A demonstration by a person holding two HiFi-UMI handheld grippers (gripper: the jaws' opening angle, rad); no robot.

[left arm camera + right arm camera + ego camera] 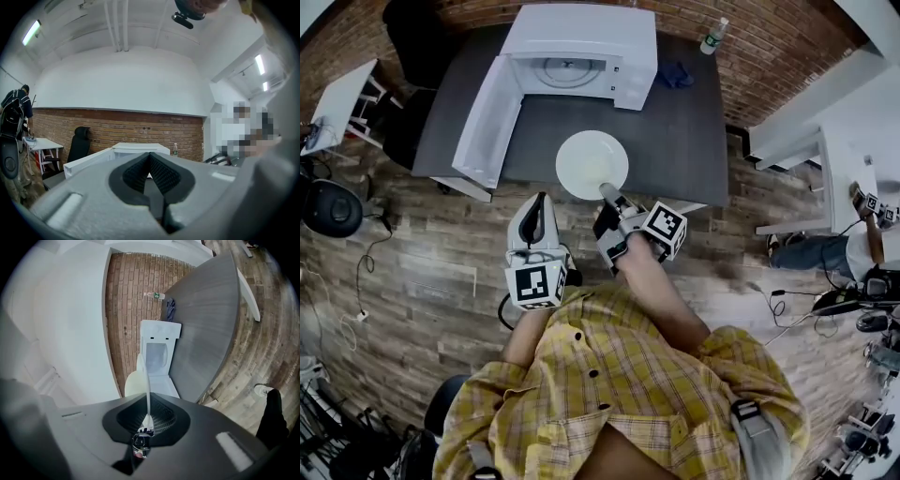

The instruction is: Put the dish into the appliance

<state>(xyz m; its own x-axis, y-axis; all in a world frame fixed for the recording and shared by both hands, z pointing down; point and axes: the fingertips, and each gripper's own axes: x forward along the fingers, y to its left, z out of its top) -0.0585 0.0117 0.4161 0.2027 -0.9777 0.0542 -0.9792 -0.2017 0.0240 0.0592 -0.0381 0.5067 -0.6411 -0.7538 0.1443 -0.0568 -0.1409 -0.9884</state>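
Observation:
A round white plate (592, 164) hangs level over the near edge of the dark grey table (680, 141), and my right gripper (607, 191) is shut on its near rim. In the right gripper view the plate (143, 376) shows edge-on, pinched between the pads of that gripper (147, 417). The white microwave (581, 52) stands at the table's back with its door (487, 122) swung open to the left; its cavity and turntable show. My left gripper (540, 197) is held before the table, left of the plate, pointing up and shut on nothing (150, 157).
A water bottle (713, 36) and a blue cloth (675, 73) lie at the table's back right. A black chair (412, 37) and a white side table (337, 103) stand to the left, another white table (844, 178) to the right. Cables run over the wooden floor.

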